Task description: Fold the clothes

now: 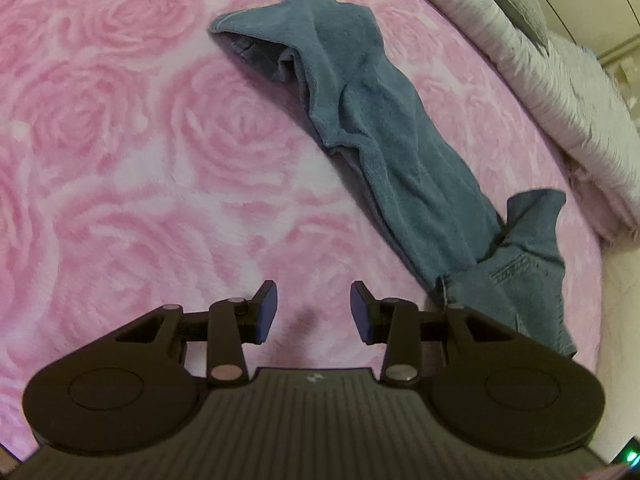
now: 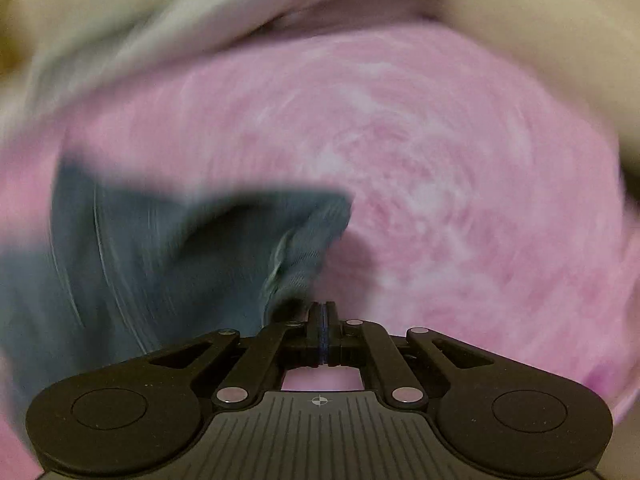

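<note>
A blue-grey terry cloth (image 1: 384,128) lies bunched in a long strip on the pink rose-patterned blanket (image 1: 140,140), running from the far middle to the near right. Its near end (image 1: 532,240) stands up in a peak. My left gripper (image 1: 314,312) hovers over bare blanket just left of that end, open with nothing between its pads. In the blurred right wrist view, my right gripper (image 2: 324,320) is shut. A corner of the cloth (image 2: 298,276) rises up to its tips and stays sharp while the rest smears, so it is pinched there.
A pale grey fluffy cover or pillow (image 1: 560,92) lies along the far right edge of the bed. Beyond it the pale floor or wall (image 1: 616,320) shows at the right. In the right wrist view, cream bedding (image 2: 200,12) blurs across the top.
</note>
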A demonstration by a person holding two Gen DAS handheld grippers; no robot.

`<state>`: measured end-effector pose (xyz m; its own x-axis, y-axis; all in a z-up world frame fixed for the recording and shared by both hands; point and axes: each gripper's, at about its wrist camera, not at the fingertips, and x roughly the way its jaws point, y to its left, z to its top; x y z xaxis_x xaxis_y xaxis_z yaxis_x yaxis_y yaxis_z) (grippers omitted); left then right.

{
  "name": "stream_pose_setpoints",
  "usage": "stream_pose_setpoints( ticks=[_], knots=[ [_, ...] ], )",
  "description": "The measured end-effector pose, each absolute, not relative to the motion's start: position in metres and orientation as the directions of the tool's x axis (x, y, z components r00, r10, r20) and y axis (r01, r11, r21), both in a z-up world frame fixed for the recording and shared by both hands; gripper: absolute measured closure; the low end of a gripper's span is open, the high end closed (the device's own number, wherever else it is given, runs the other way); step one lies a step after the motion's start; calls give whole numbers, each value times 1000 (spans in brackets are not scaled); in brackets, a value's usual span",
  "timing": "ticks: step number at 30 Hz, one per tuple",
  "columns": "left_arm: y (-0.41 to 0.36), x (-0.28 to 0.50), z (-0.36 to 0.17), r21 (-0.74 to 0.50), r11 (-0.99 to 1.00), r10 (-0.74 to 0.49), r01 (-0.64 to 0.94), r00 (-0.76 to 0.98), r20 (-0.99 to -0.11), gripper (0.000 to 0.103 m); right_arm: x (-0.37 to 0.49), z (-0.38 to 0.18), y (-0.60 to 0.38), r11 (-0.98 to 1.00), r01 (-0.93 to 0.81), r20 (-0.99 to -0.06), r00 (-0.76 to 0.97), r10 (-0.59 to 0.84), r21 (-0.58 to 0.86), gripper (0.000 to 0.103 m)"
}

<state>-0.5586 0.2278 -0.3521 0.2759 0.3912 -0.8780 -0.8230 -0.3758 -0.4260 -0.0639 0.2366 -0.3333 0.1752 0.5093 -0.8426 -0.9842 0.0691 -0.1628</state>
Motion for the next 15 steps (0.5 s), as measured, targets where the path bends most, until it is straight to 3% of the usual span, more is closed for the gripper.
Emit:
stream_pose_setpoints(
  ticks=[6,9,12,15],
  knots=[
    [222,-548,-356,-435,-363,362,-824,305,-881,68,-136,-363,170,-453,-774,-813,133,568,-443,100],
    [220,-542,-357,-440,-354,354,-825,318,-880,68,-152,-383,157,-549,-665,-800,125,587,-506,100],
    [219,-539,-357,-446,-344,355,-826,325,-876,68,-141,-395,172,-518,-725,-821,116,559,-455,99],
    [215,-538,-358,-445,-345,344,-826,330,-879,68,-121,-386,196,-361,-899,-878,50,476,-246,100]
  ],
)
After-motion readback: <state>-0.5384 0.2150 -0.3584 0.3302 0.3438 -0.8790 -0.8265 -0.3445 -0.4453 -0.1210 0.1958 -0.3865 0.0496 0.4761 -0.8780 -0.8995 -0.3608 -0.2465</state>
